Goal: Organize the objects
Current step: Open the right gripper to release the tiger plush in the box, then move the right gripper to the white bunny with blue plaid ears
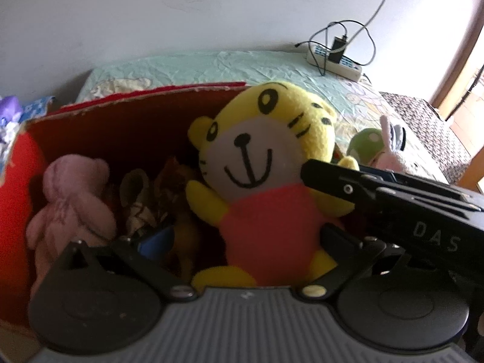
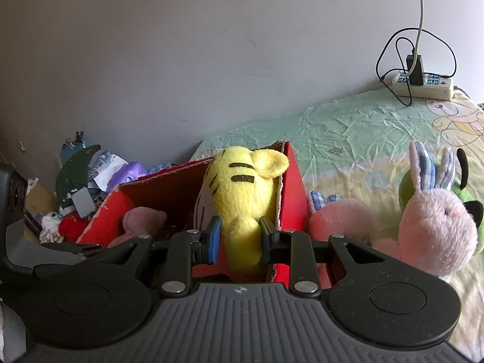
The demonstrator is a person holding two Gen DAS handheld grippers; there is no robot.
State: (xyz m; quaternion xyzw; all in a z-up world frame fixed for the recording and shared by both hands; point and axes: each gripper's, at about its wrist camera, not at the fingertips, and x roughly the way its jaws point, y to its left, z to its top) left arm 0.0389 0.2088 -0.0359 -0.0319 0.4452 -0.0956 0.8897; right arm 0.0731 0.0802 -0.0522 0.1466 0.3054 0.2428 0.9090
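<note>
A red cardboard box [image 2: 292, 181] stood open on the bed [image 2: 363, 127], its top rim torn and ragged. Inside it lay a pink plush toy [image 1: 69, 199] against the left wall, with a darker jumble of small toys [image 1: 157, 199] in the middle that was too dim to sort out. The yellow tiger toy [image 1: 260, 157] sat upright at the right end of the box, its head above the rim and its back against the right wall.

Outside that wall, on the bed, a pink rabbit toy [image 2: 435, 227] lay just beside the box with a green toy [image 2: 407, 186] behind it. A power strip [image 2: 423, 86] with cables sat well apart, near the wall. Loose clutter [image 2: 87, 181] was piled beyond the box's left side.

The right gripper [image 2: 239, 237] had its fingers pinching the tiger's arm from the side. The left gripper [image 1: 239, 239] had its fingers spread wide on either side of the tiger's red body, gripping nothing
</note>
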